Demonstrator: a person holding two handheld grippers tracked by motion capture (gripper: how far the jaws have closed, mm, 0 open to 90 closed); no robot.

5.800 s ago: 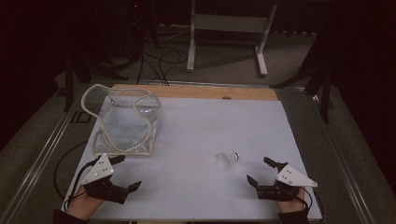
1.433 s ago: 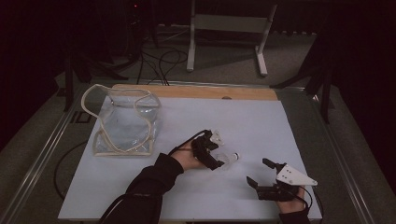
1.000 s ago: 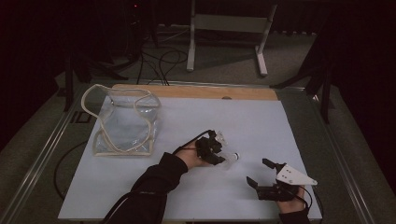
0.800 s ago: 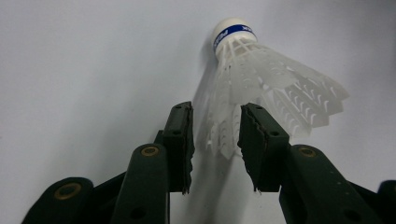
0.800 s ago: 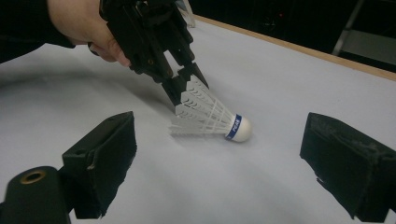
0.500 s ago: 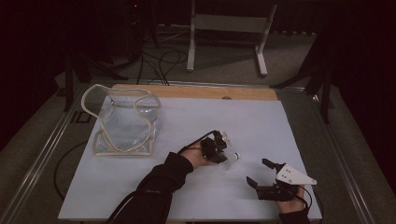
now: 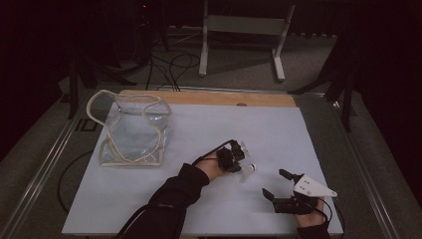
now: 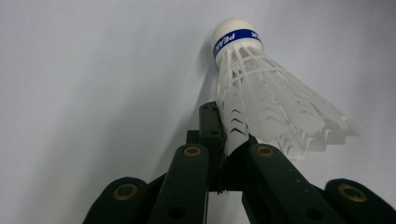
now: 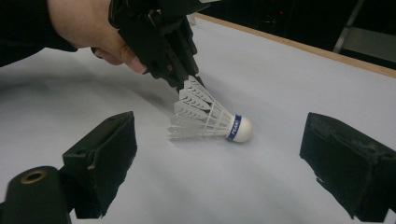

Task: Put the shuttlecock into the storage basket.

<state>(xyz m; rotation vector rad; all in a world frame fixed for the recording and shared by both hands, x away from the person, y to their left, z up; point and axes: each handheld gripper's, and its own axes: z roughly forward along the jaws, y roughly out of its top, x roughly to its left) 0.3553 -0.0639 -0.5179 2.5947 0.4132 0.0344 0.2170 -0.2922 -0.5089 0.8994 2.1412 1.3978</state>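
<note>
Left gripper [image 7: 238, 158] reaches mid-table, fingers pinched; right gripper [image 7: 278, 185] rests, fingers apart.

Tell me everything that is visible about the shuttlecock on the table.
The shuttlecock is white, with a rounded cork-like head circled by a blue band with white letters, and a skirt that looks like plastic, ribbed and open. It lies on its side on the white table top, the head pointing away from the left gripper. The jaws of that gripper are closed on the edge of the skirt. Nothing else touches it.

Dim high view (dark surroundings); gripper views bright, soft shadows.
</note>
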